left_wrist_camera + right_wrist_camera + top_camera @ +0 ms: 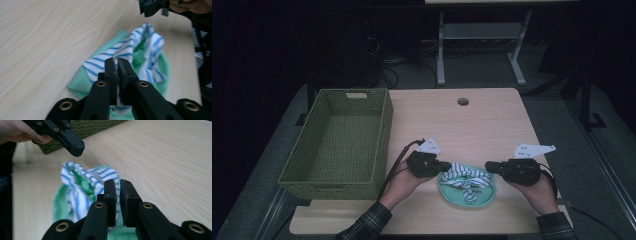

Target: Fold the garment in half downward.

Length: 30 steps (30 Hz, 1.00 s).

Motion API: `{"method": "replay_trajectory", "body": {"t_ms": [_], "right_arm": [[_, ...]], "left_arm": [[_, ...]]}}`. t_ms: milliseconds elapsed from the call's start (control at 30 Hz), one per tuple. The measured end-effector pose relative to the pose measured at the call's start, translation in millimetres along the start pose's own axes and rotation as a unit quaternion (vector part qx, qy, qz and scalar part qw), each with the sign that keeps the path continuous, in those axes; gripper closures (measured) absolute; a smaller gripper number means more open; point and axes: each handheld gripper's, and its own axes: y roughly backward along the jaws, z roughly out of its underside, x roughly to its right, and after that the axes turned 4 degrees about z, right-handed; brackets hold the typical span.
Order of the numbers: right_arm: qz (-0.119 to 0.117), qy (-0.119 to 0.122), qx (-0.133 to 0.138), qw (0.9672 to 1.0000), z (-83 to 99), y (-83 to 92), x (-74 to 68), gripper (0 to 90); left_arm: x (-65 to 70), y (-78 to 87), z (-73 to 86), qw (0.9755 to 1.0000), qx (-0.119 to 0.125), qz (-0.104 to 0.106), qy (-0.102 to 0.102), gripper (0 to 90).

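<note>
A blue-and-white striped cloth (467, 176) lies bunched on a green cloth (452, 192) near the table's front edge. My left gripper (447, 166) pinches the striped cloth's left end, and my right gripper (488, 166) pinches its right end. In the left gripper view the jaws of the left gripper (117, 60) are shut on a corner of the striped cloth (125, 50), which is lifted off the green cloth (82, 83). The right gripper view has the right gripper (117, 181) shut on the striped cloth's (75, 175) edge.
A green woven basket (384, 130) stands with nothing in it on the table's left side, its right wall close to my left hand. A round cable hole (463, 101) sits near the table's far edge. Bare wood stretches behind the cloths.
</note>
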Motion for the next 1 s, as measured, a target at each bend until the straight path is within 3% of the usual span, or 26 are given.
{"method": "replay_trajectory", "body": {"t_ms": [233, 667, 1000], "right_arm": [[0.022, 0.03, -0.051, 0.998, 1.8, -24.3, -0.9, 89.7], [-0.009, 0.04, -0.04, 0.9984, 15.6, -7.3, -25.7, 89.7], [-0.024, 0.044, -0.072, 0.9962, 34.6, -9.0, -36.4, 89.8]], "left_arm": [[0.7, -13.0, 10.1, 0.9997, -0.02, 0.011, 0.013, 89.2], [27.0, -9.3, 20.2, 0.9985, -0.034, 0.042, 0.0, 89.2], [38.1, -20.3, 32.9, 0.9956, -0.071, 0.061, -0.005, 89.1]]}}
